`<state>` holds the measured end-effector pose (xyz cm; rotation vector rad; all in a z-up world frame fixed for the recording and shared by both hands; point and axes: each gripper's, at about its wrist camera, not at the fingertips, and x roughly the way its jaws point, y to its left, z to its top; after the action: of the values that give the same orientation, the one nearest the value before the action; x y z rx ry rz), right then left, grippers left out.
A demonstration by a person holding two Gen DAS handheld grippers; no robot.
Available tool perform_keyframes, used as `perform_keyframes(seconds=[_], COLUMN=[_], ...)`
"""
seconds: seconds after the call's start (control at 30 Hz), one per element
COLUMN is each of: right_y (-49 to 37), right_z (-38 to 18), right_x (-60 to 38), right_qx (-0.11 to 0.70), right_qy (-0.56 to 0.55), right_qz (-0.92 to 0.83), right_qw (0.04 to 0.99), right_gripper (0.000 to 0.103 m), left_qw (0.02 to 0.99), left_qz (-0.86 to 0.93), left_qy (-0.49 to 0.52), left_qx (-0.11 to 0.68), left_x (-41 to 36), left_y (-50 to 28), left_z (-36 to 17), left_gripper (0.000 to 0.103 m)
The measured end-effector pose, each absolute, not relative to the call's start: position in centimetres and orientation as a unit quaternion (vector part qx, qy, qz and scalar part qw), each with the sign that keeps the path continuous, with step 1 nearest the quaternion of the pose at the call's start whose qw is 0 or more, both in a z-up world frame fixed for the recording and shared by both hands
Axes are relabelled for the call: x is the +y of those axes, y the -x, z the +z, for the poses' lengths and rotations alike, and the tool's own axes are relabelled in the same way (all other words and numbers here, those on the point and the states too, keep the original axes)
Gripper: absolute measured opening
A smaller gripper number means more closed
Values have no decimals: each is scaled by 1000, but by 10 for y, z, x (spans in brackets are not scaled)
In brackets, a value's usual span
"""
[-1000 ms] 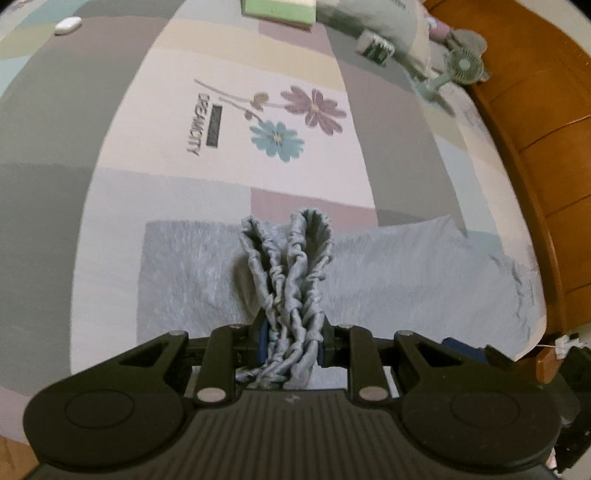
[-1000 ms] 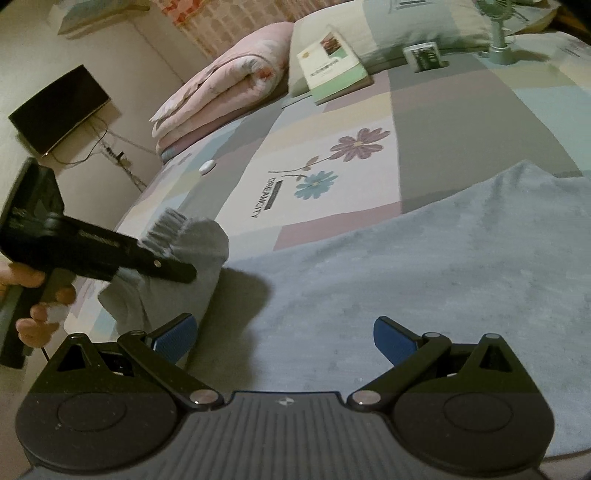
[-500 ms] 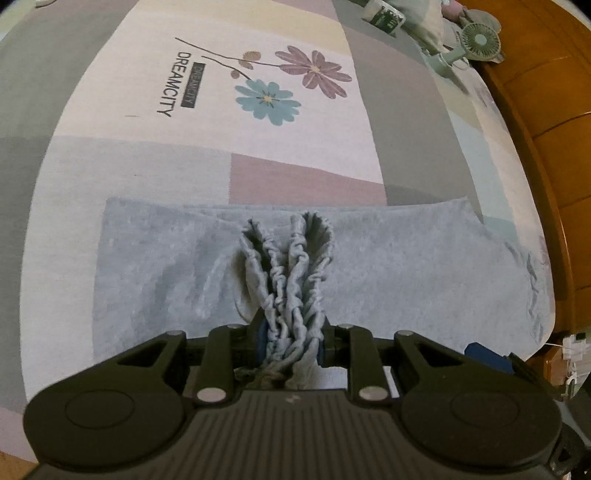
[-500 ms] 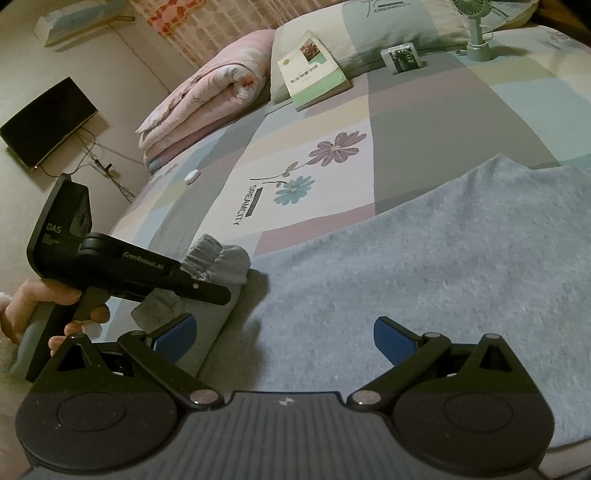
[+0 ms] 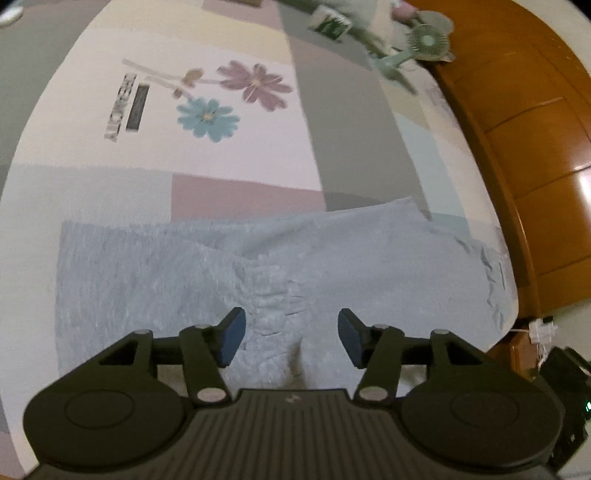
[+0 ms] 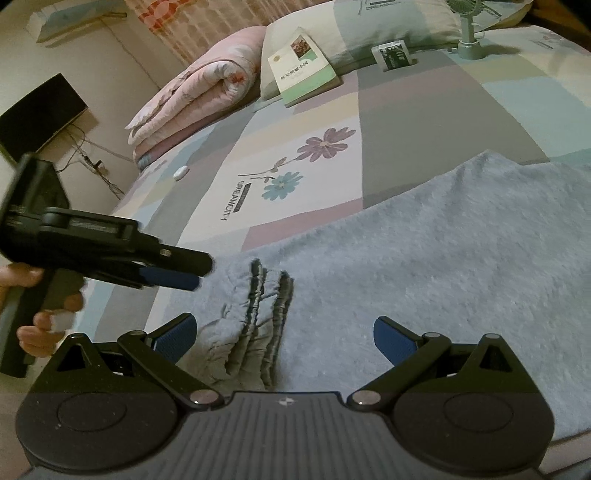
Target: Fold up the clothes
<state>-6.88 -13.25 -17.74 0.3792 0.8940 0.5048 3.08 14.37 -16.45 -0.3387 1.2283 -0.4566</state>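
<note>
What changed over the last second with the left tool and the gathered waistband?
The left tool let go: its jaws, clamped on the gathered waistband a second ago, are opening, and the waistband now lies dropped on the light blue garment, folded over it. The right tool stayed open and empty above the garment; the book and fan did not move.

The bedspread [image 6: 436,110] carries the printed word "DREAMCITY" [image 6: 232,201], running beside a dark label strip under the flower stems; from the left wrist view the same print [image 5: 120,107] is blurred and cannot be read through. The pillow [image 6: 388,22] at the head of the bed bears the same word in small letters. The book [image 6: 301,66] has cover text too small to read.
</note>
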Motion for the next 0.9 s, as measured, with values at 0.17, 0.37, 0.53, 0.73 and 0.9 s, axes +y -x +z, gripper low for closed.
perform_keyframes(seconds=[0.17,0.37,0.53,0.73,0.9], right_y=[68,64,49,32,24], right_z=[-179,-181,-189,-202,-220], right_x=[-137,-128,-114,-86,-68], right_qx=[426,428,447,475,502], right_qy=[-179,-179,-236,-291,-292], right_qz=[235,276,348,397,385], right_qw=[855,842,789,730,717], right_gripper=[103,103,103,103,103], left_qw=[815,822,826,845,858], left_qz=[-196,-187,-212,-216,-204], left_qy=[67,-32,-75,-125,-121], left_qx=[542,536,517,473,456], left_x=[160,185,184,175,183], left_y=[-12,30,67,99,110], left_z=[-155,-184,-200,-200,-201], left_gripper=[66,67,67,75,76])
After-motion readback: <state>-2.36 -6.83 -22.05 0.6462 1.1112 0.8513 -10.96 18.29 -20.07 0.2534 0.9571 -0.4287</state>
